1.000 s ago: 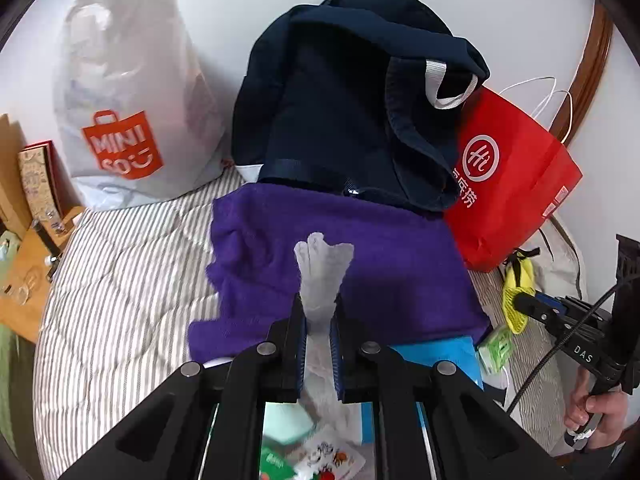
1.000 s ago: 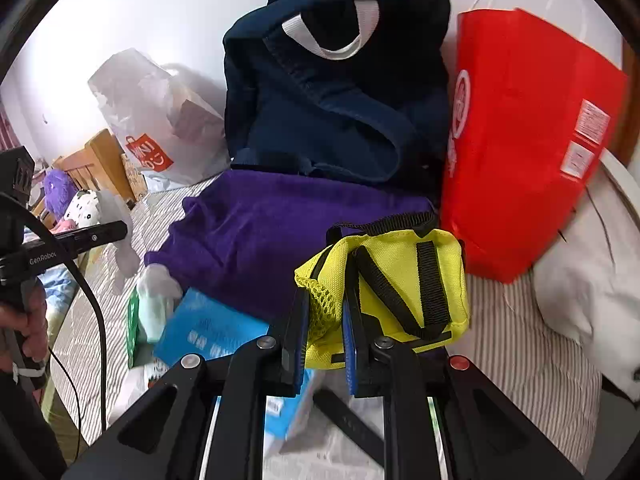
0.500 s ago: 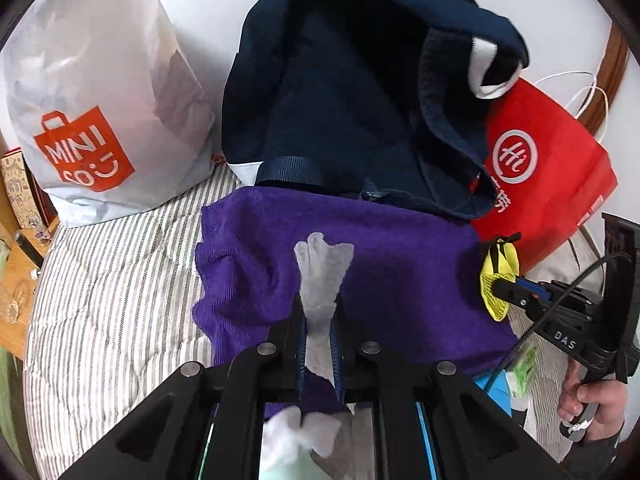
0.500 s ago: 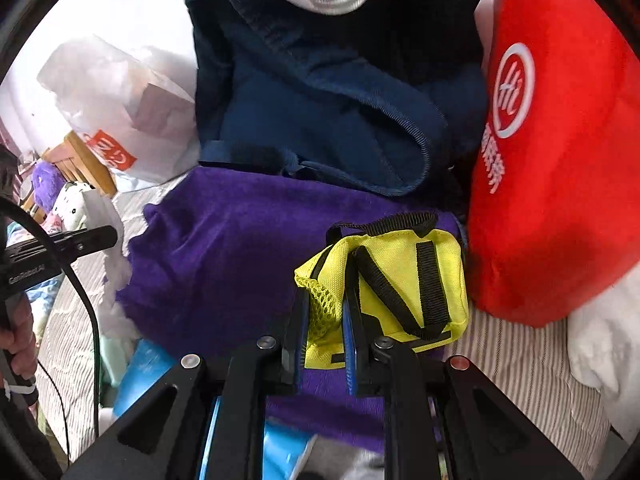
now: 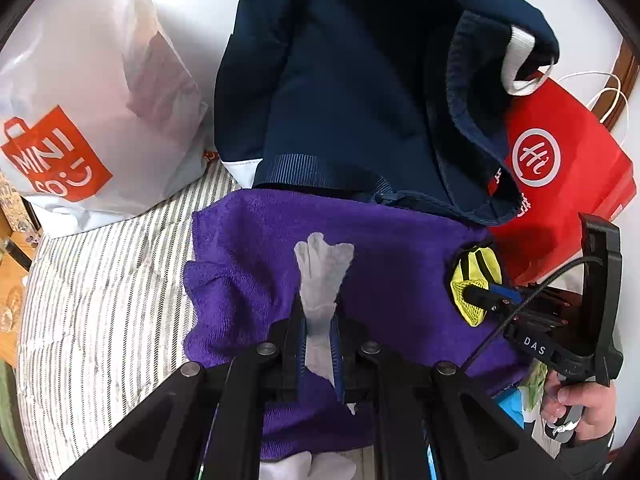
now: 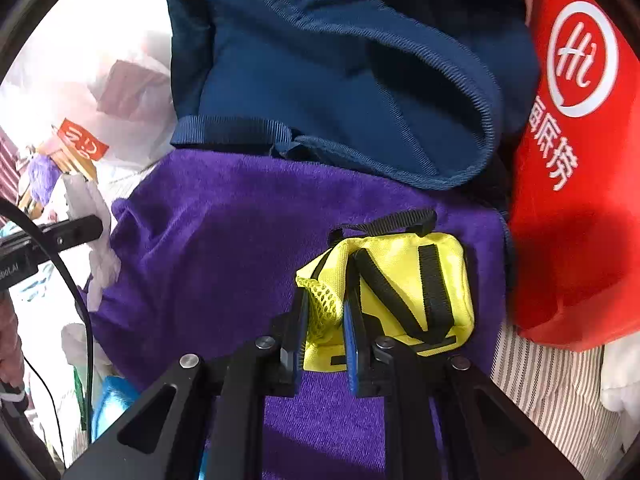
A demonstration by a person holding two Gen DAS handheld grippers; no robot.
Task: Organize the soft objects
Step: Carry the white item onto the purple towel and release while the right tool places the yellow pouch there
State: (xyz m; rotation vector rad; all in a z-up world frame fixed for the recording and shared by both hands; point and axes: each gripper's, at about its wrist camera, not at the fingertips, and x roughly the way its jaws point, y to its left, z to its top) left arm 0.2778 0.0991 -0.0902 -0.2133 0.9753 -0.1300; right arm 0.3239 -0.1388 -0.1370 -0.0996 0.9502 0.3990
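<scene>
My left gripper (image 5: 319,322) is shut on a pale grey cloth (image 5: 323,268) that sticks up between its pads, over a purple towel (image 5: 256,248) spread on the striped bed. My right gripper (image 6: 325,312) is shut on the mesh edge of a yellow pouch (image 6: 404,276) with black straps, held above the same purple towel (image 6: 224,240). In the left wrist view that yellow pouch (image 5: 476,280) shows at the right, over the towel's right edge. A dark navy bag (image 5: 352,92) stands open behind the towel, its mouth close ahead of both grippers; the same navy bag (image 6: 340,80) fills the right wrist view's top.
A red paper bag (image 5: 560,184) leans at the right of the navy bag, a white plastic shopping bag (image 5: 80,112) at the left. The striped bedcover (image 5: 104,300) lies bare to the left. A person's hand (image 5: 580,404) holds the right gripper's handle. Blue packaging (image 6: 112,400) lies at the lower left.
Both grippers have moved forward and down toward the navy bag, which now looms larger. The cloth and the pouch stay gripped, now over the purple towel.
</scene>
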